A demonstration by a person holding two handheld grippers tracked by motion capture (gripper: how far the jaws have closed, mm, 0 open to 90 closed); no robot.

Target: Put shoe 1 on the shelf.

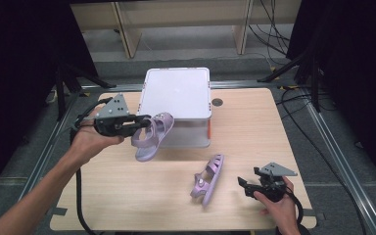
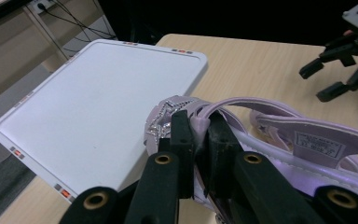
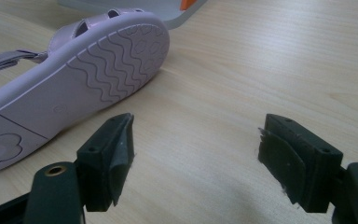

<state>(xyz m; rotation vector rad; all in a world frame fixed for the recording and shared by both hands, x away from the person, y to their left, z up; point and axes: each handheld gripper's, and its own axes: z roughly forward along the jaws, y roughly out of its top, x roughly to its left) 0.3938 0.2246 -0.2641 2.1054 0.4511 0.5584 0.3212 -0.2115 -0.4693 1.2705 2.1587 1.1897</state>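
Right gripper (image 1: pixel 250 184) gapes beside my tabled sandal (image 1: pixel 207 178) | left gripper (image 1: pixel 138 122) clamps raised sandal (image 1: pixel 152 135) before closed white box (image 1: pixel 177 91)

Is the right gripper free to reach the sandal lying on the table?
Probably yes: the right gripper is open, and only bare table lies between it and the sandal.

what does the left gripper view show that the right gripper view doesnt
Left gripper view alone: the white bin lid seen from above, a lilac sandal clamped by its strap between the left gripper's fingers, and the other gripper far off. Right gripper view alone: the second sandal lying on its side, wavy sole showing, beside the open right gripper. Both share the wooden table.
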